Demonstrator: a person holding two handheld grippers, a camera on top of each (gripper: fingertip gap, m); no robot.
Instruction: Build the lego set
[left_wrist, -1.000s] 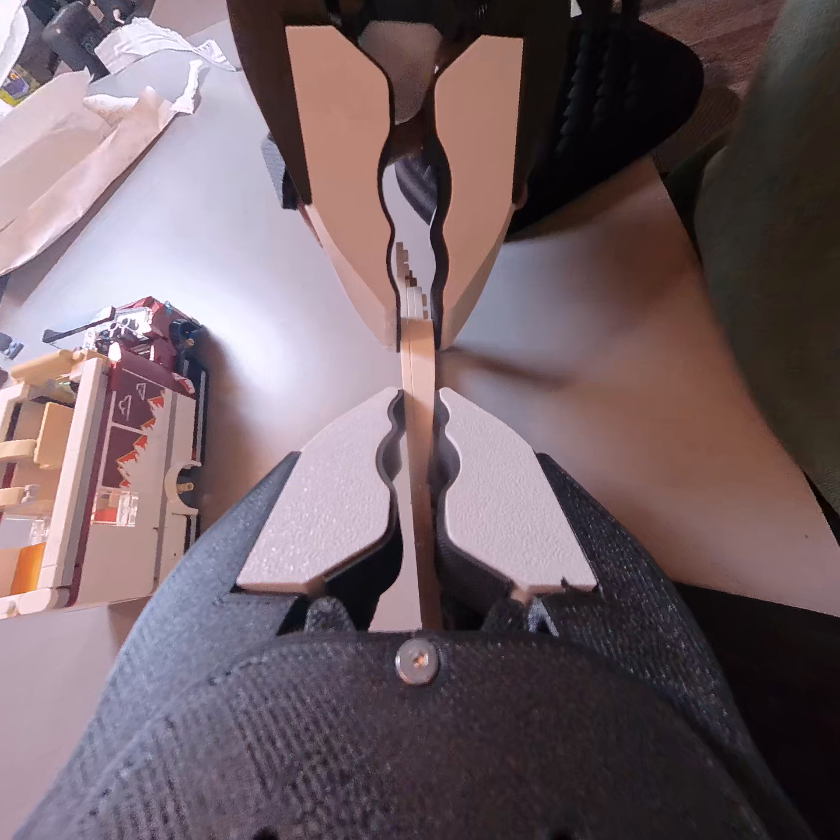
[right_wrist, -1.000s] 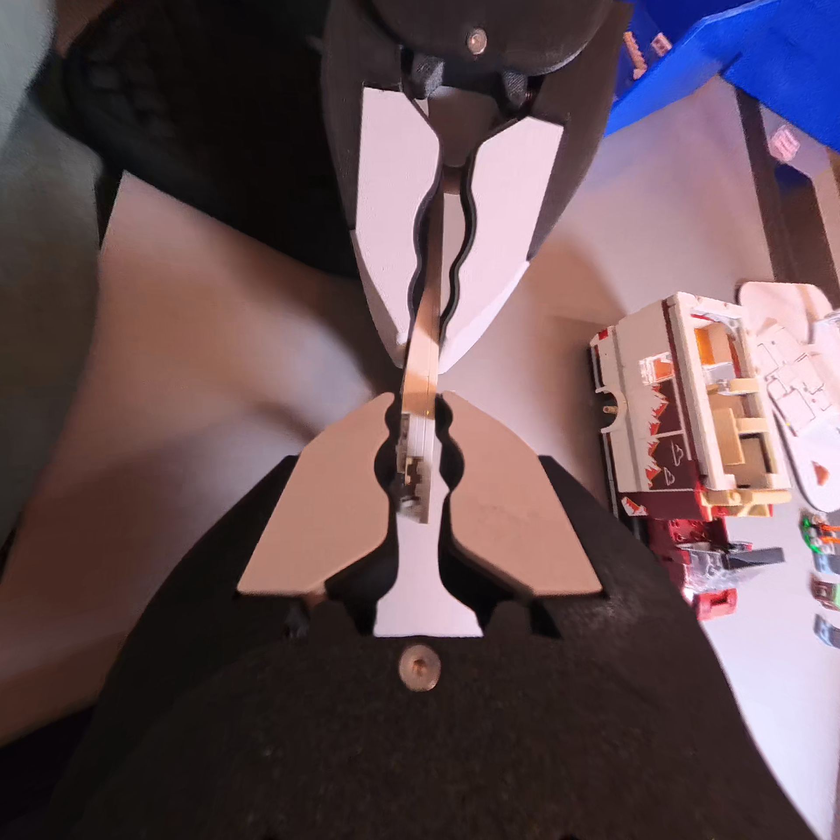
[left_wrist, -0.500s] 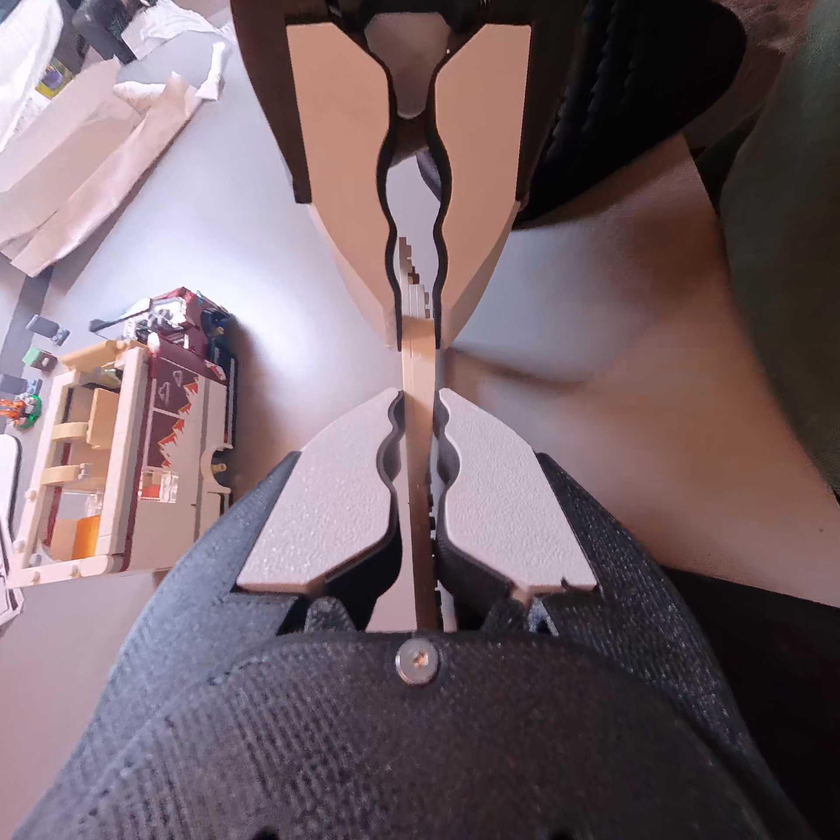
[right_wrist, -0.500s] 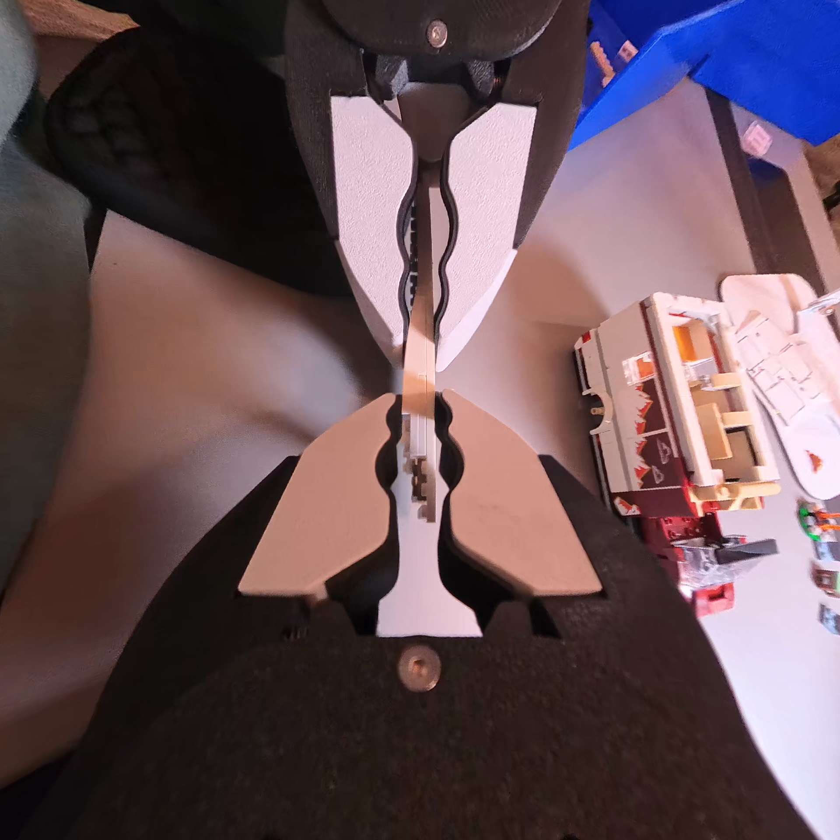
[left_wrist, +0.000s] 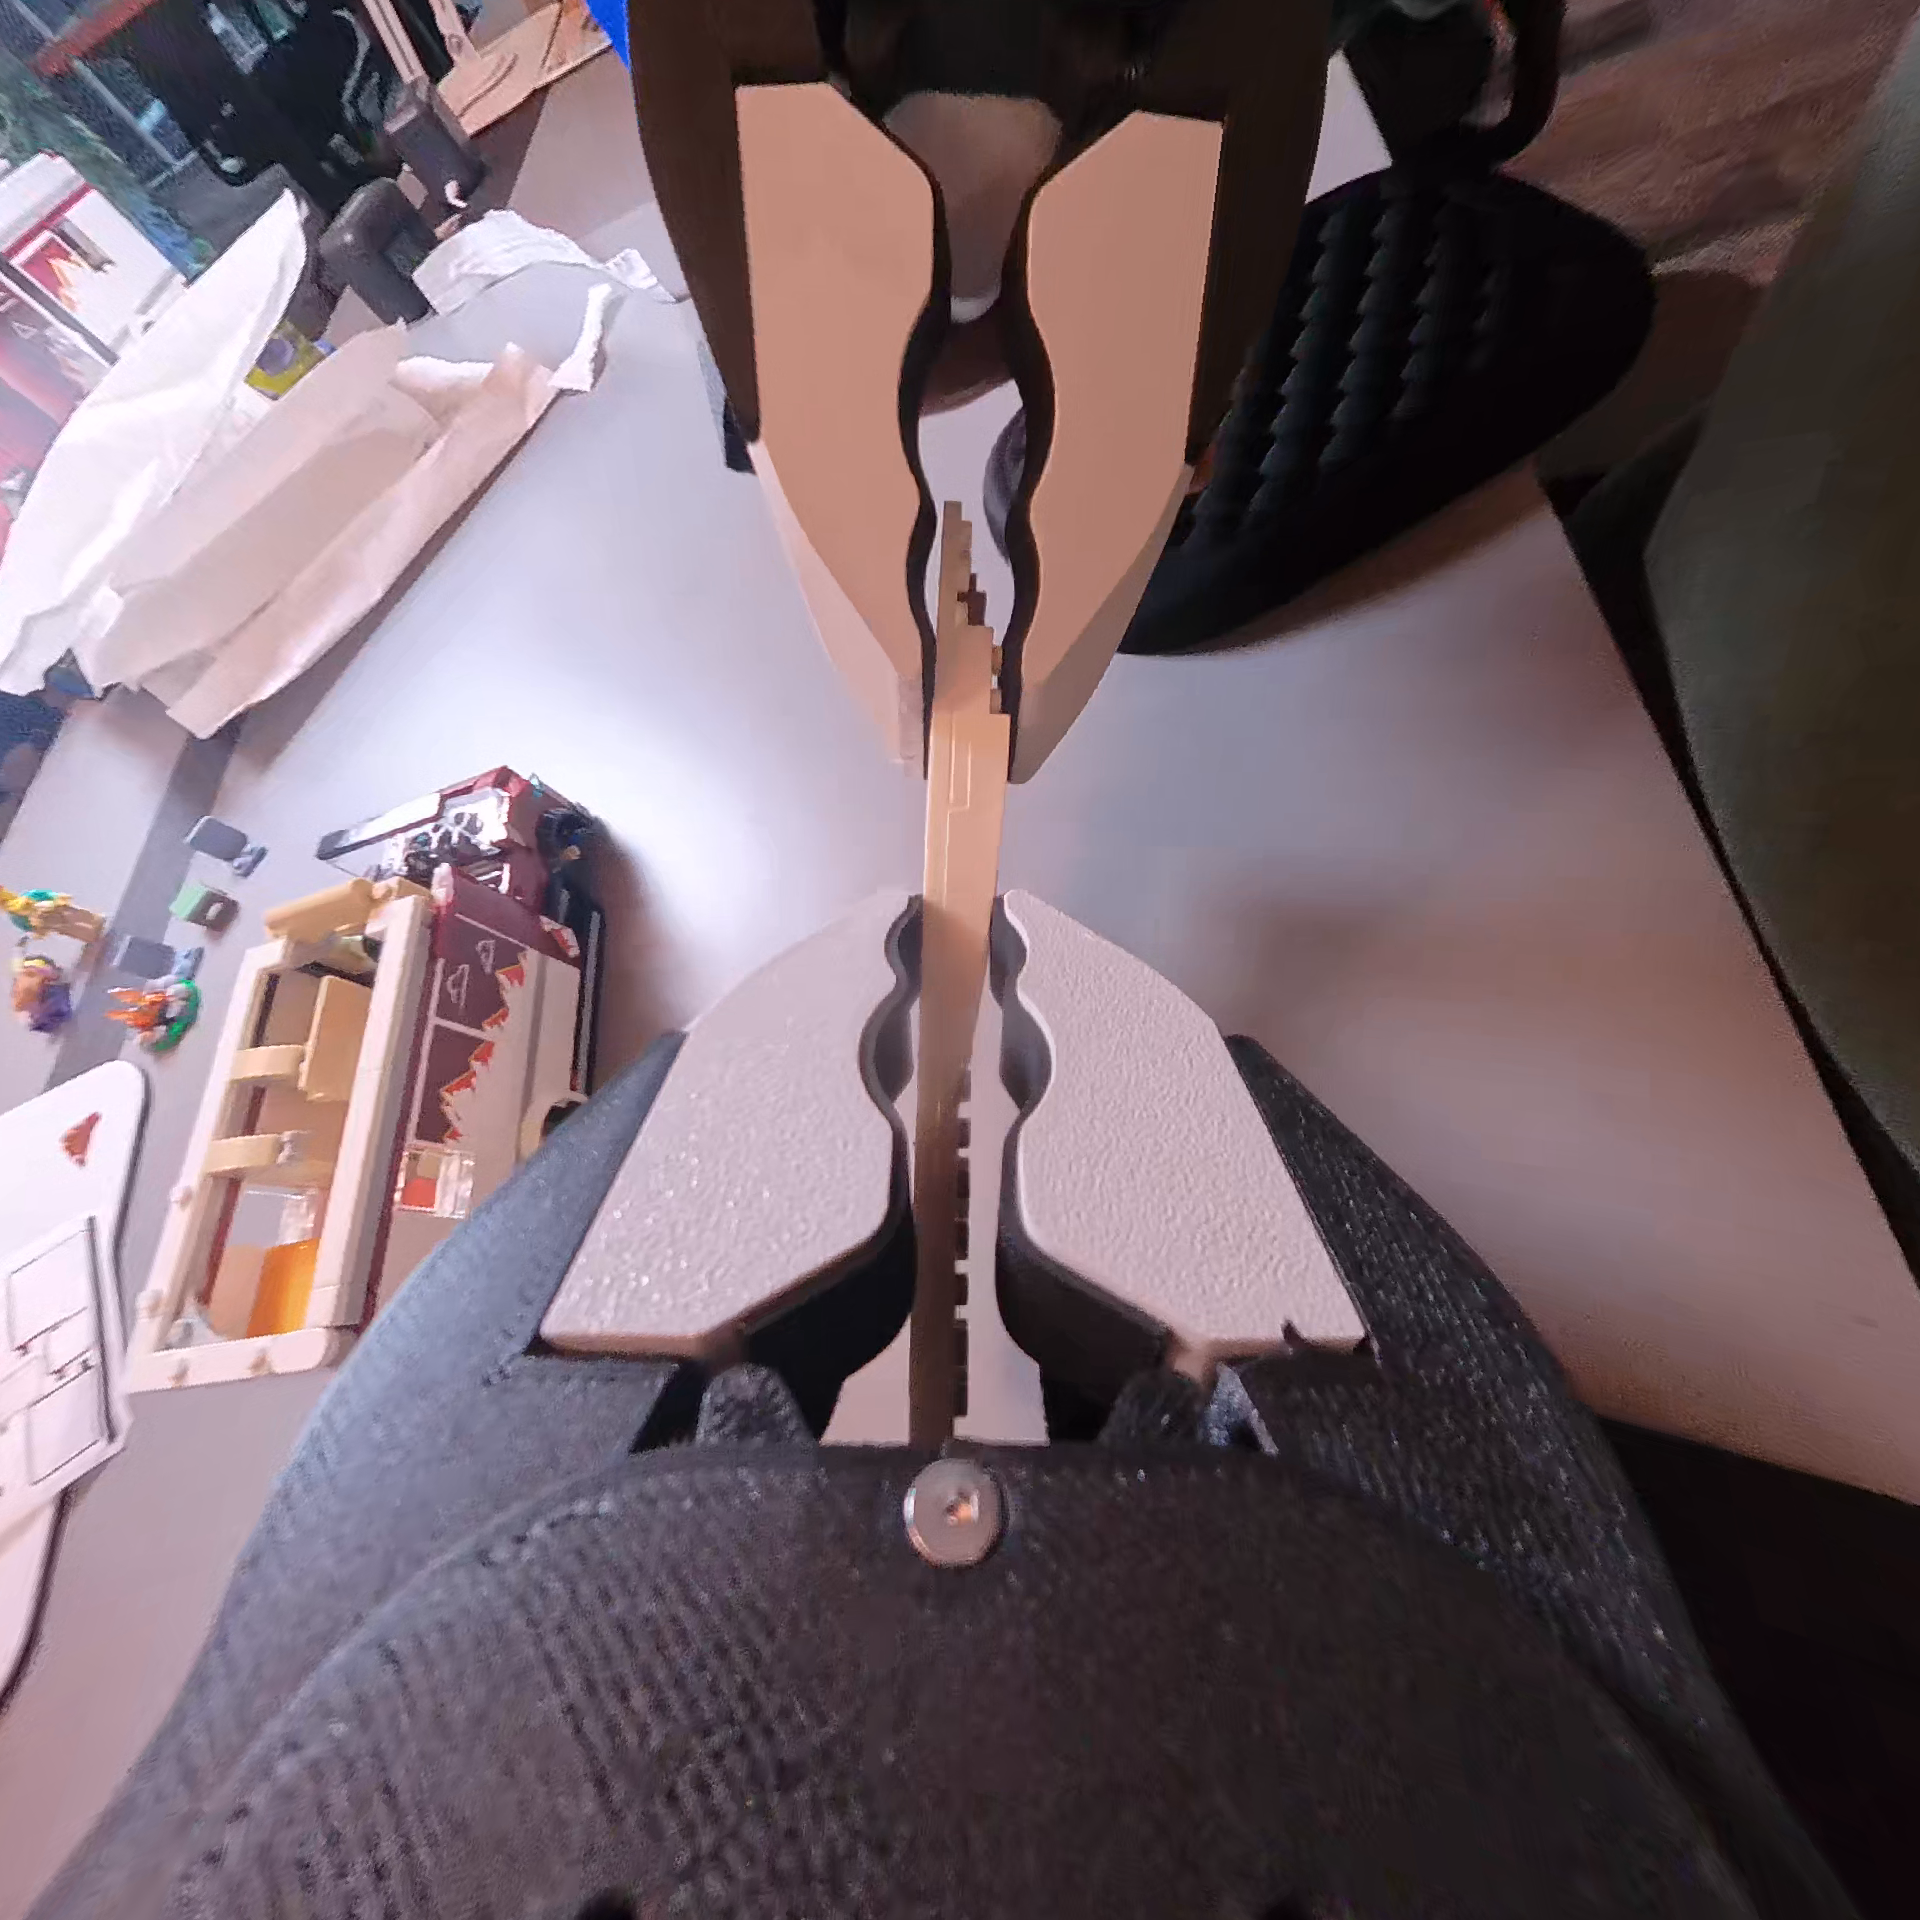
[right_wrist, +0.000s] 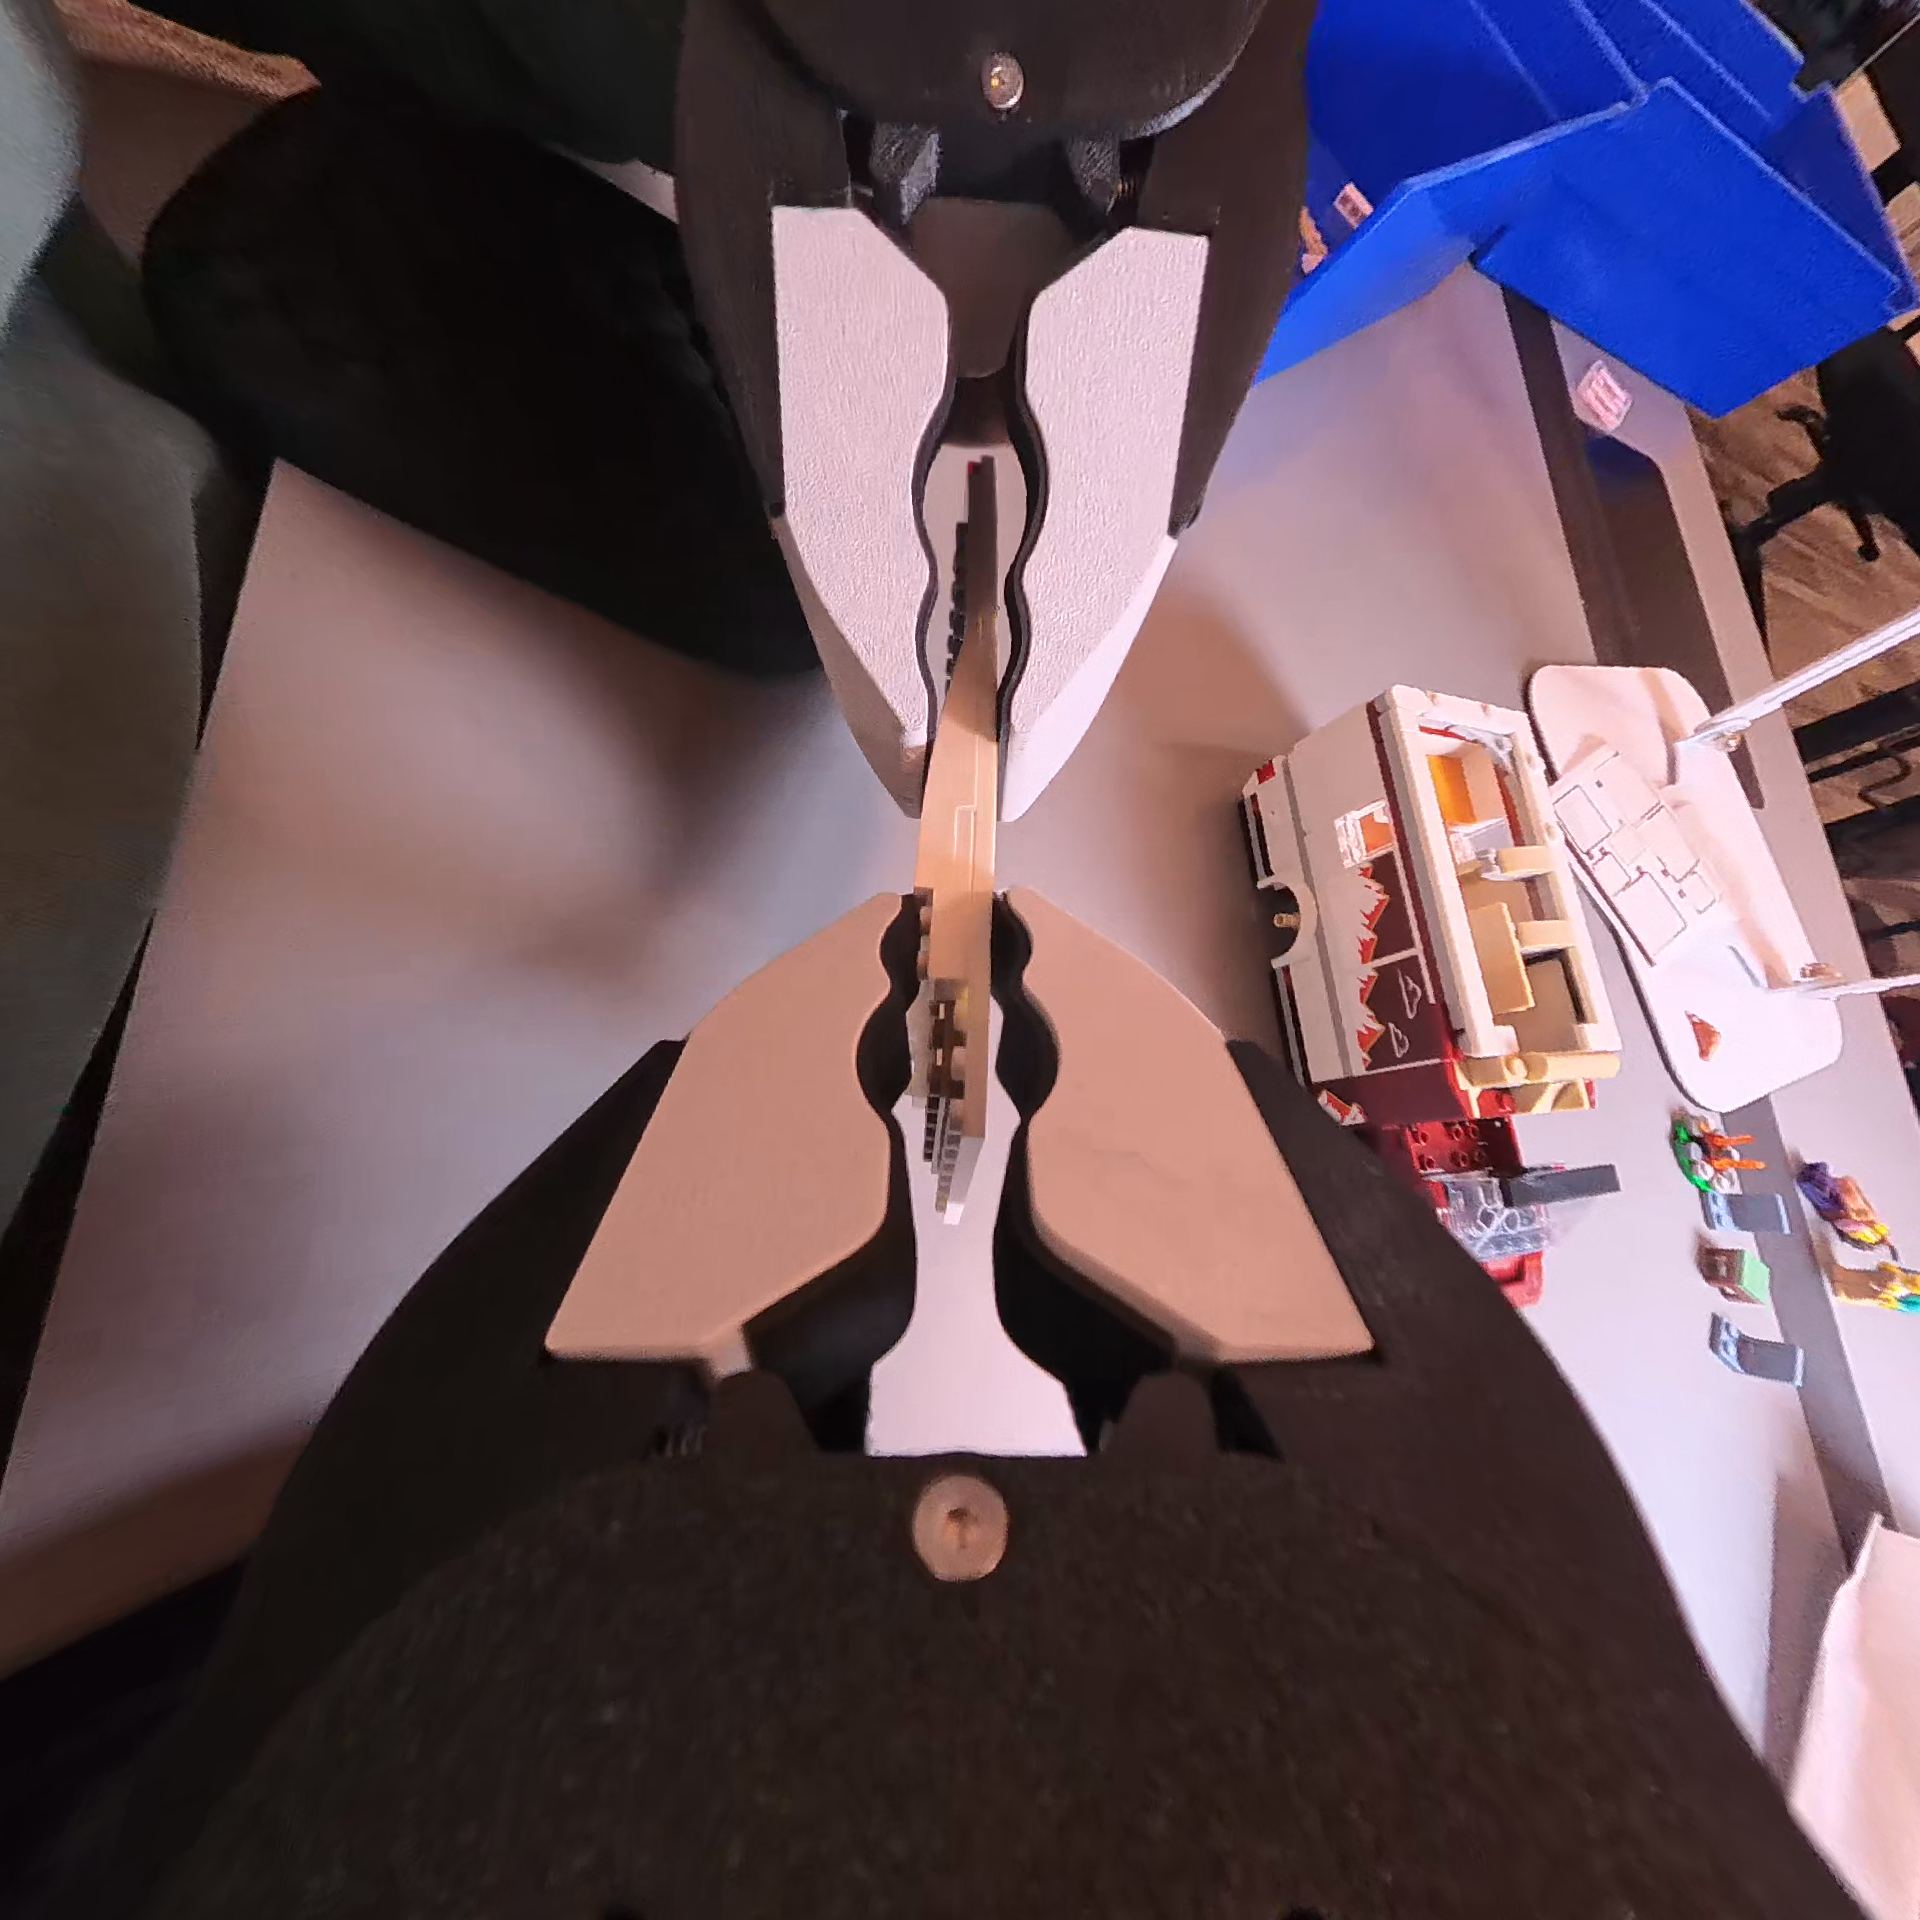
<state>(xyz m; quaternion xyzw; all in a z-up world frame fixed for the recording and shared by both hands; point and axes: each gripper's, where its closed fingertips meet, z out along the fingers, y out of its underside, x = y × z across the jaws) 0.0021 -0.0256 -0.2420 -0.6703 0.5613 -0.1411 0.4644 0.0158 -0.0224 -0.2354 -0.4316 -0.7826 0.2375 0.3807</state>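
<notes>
Both grippers face each other over the table (left_wrist: 1351, 935), sharing one thin tan plate (left_wrist: 961, 831) (built of small bricks, seen edge-on). The left gripper (left_wrist: 954, 914) pinches one end, the right gripper (right_wrist: 954, 904) the other. A brick model (right_wrist: 1434, 914) sits off to the side.
</notes>
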